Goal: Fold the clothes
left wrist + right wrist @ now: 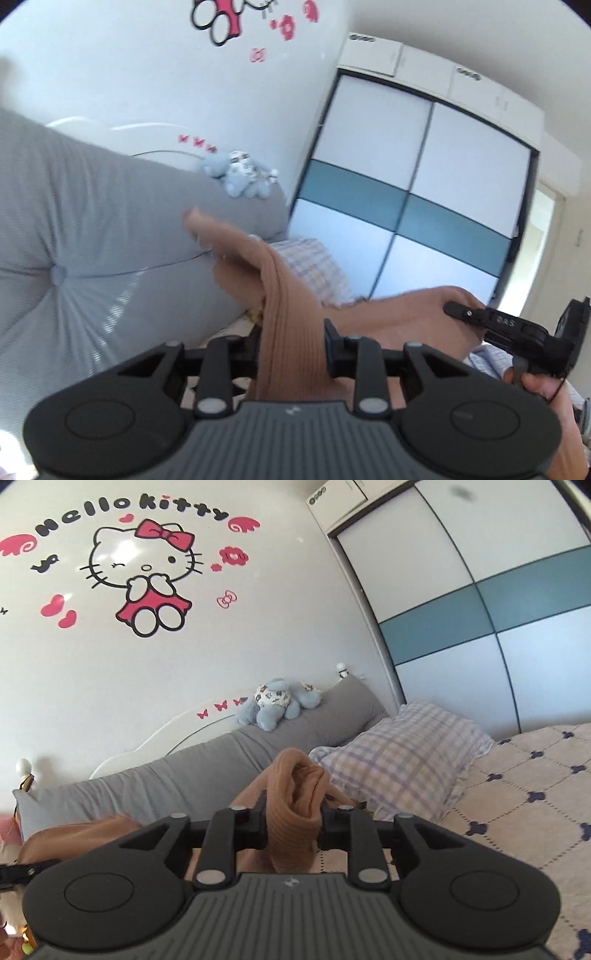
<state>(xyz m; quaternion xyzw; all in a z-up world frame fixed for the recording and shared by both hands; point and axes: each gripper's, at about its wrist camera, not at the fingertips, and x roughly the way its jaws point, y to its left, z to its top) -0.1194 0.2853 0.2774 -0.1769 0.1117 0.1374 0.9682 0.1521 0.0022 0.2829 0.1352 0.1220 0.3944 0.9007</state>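
Ribbed tan garment (pixel 291 325) fills the left gripper (pixel 291 332), whose jaws clamp it; the right gripper (pixel 291 827) seems to pinch another bunched fold, raised above the bed (pixel 517 812).

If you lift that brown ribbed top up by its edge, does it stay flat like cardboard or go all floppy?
Probably floppy: the brown ribbed top sags between the left gripper and the right gripper, and bunches into soft folds. It likely weighs little, since thin pinches carry it. The ribbed knit probably grips the pads rather than sliding.
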